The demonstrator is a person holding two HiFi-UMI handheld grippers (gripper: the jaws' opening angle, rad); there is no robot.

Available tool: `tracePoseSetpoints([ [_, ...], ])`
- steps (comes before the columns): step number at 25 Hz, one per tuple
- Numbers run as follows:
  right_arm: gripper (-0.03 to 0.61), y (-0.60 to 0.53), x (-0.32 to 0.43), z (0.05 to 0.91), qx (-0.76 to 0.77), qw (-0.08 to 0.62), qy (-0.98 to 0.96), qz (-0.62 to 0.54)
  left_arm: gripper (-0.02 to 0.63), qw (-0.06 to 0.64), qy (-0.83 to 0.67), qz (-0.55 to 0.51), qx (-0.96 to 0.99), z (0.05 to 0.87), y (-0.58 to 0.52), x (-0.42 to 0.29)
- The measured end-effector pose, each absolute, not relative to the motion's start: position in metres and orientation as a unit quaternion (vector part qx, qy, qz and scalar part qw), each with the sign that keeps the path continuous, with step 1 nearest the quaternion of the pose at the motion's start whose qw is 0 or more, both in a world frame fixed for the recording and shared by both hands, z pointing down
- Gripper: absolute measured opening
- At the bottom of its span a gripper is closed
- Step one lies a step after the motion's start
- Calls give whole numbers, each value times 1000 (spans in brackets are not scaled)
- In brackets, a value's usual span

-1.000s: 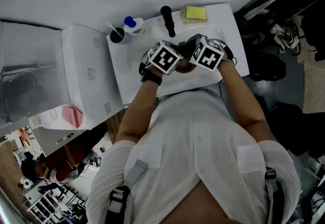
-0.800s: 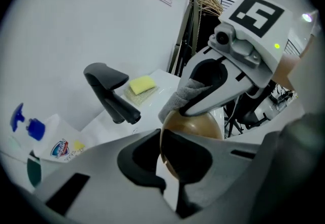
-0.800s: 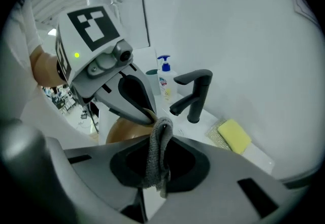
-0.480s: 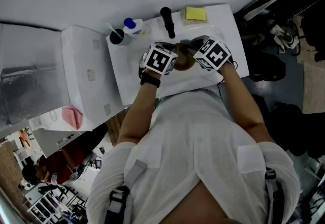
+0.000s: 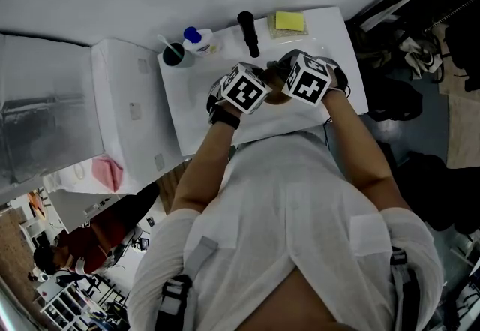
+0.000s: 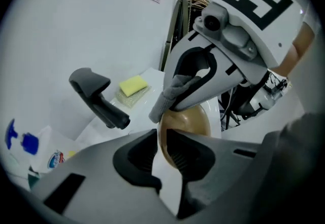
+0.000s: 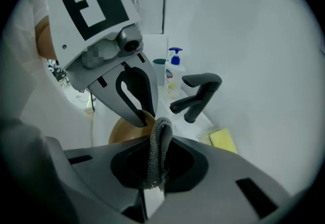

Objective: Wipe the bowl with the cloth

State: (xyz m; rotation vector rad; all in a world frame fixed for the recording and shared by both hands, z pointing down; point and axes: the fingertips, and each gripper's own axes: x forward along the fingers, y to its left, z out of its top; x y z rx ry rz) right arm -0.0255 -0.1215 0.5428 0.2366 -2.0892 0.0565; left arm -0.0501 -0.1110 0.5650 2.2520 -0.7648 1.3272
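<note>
The left hand-held gripper (image 6: 162,139) has just been opening its jaws, which stand slightly apart around the rim of the brown bowl (image 6: 192,119), near the black tap (image 6: 99,98) on the white worktop (image 5: 187,108). The right hand-held gripper (image 7: 158,134), its jaws just closing, pinches the grey cloth (image 7: 155,159), also near the tap.

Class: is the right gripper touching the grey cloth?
Touching. In the right gripper view, the right gripper has just been closing its jaws, and they press on both sides of the grey cloth.
</note>
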Motion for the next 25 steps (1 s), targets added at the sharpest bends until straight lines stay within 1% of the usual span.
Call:
tracePoseSetpoints([
  [3,48,-120,-31,541,90,502,-860,7,64,191,-255,502,804,565,-114,-46],
  [5,48,-118,-36,538,89,489,-868,22,59,184,-253,510,802,565,-118,-46],
  [7,48,-115,-40,535,88,474,-875,41,34,173,-251,517,800,565,-120,-45],
  [9,49,-114,-40,535,88,463,-880,53,24,169,-246,523,799,566,-118,-45],
  [12,54,-117,-38,535,94,426,-895,90,18,176,-244,521,799,569,-114,-46],
  [17,55,-124,-30,524,116,349,-909,196,17,187,-247,509,803,565,-116,-48],
  [21,54,-135,-16,517,142,304,-909,246,17,195,-256,519,792,572,-116,-59],
  [25,55,-139,-2,524,140,339,-903,222,17,217,-271,507,789,574,-119,-69],
])
